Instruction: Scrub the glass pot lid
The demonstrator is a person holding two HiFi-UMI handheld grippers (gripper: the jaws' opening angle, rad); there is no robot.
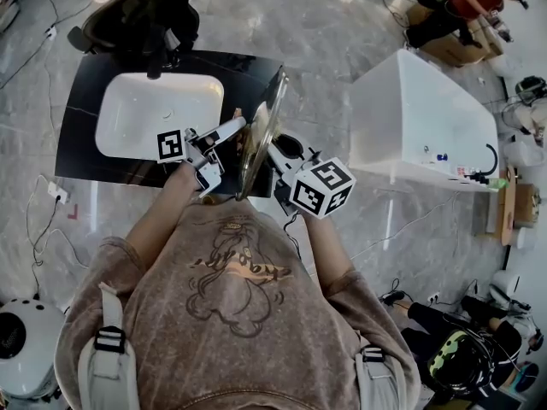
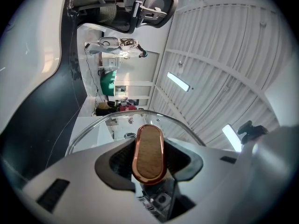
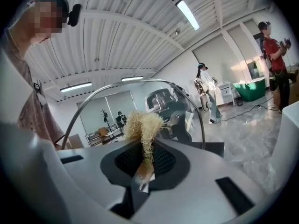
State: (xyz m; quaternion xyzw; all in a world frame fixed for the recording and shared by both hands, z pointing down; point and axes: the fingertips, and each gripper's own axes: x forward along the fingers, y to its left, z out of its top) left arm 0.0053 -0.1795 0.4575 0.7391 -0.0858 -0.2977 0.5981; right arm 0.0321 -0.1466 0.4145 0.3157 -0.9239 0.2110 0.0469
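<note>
Plainly, the round metal-rimmed glass pot lid [image 1: 261,131] stands on edge above the black counter [image 1: 94,84], with the white rounded basin [image 1: 128,109] at its nine o'clock. The left gripper [image 1: 232,128] clamps the lid's copper-rimmed wooden knob [image 2: 149,153] from nine o'clock. The right gripper [image 1: 275,150], at four o'clock, pinches a pale straw-coloured fibre scrubber [image 3: 141,125] tight.

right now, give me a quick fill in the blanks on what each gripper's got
1. On the lid, the left gripper is shut on the wood-topped ____.
2. The right gripper's jaws pinch a pale, fibrous ____.
3. In the head view, the lid stands on edge ____ the two grippers.
Missing words: knob; scrubber; between.
</note>
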